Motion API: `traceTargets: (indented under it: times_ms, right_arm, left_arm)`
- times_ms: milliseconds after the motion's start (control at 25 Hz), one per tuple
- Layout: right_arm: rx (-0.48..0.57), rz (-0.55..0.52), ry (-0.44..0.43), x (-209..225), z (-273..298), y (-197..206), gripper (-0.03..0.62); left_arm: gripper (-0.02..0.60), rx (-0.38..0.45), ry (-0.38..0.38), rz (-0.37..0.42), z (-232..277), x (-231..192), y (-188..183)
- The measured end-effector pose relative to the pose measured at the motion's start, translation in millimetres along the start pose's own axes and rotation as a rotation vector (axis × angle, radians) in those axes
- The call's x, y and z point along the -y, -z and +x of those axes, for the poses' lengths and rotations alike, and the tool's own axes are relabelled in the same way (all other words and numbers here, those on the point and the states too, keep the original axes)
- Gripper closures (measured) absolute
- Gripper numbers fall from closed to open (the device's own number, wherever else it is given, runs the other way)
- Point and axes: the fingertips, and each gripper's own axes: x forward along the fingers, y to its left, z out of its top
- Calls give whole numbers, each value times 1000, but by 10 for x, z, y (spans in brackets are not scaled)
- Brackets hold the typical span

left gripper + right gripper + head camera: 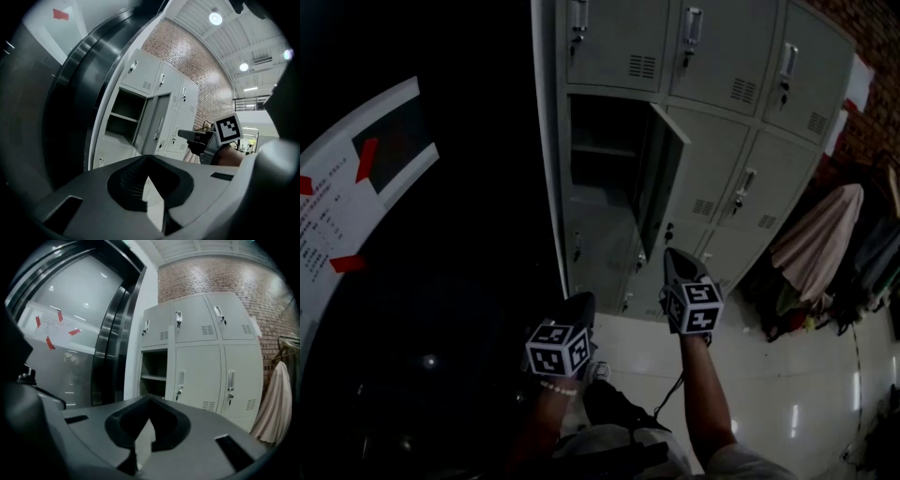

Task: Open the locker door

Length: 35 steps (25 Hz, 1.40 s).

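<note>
The door (663, 183) already stands swung out from the lockers (722, 141). It is in the left column, second row from the top, and beside it the compartment (600, 155) lies open and dark with a shelf inside. The door's long axis runs upright, and it seems hinged on the side toward the middle column, with its free edge pointing out into the room.

The right hand-held gripper (673, 258) is the nearer one. It sits in front of and a little below the door's free edge, apart from it, pointing toward the lockers. Its jaws are pressed together with nothing between them (149, 401). The left hand-held gripper (579, 305) hangs lower and further back from the door, off to the compartment side. Its jaws (149, 159) also look closed and empty.

Judging from this, the opening looks done or nearly so. Any further swing would fall to the right one, pushing the free edge outward and toward the middle column.
</note>
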Motion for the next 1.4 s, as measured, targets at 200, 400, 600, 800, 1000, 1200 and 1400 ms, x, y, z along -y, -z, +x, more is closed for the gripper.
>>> traceTargets:
  times_ms: [200,400,600,800,1000,1200,1400]
  right_arm:
    - [-47,49,-100,-375,-305,264,591]
    - [-72,74,-199,-639,-518,367,591]
    - [-78,111,-265,-689,-899,469,591]
    - [-88,126,-309,-514,-1413,632,591]
    - [-86,152,-354,-234,-1957,751,591]
    - [-82,184,-422,-137,-2409,883,591]
    - [-103,180,-484,-202,-2782,1025,591]
  left_arm:
    - [588,3,-17,-12,-187,98,136]
    - [589,13,-45,-12,-349,207,240]
    - [588,10,-52,-25,-436,492,416]
    - [589,8,-78,-43,-545,947,633]
    - [588,8,-101,-33,-646,1609,811]
    - [588,-12,-137,-12,-823,2158,1021]
    - [588,-18,-158,-19,-1056,2510,1205]
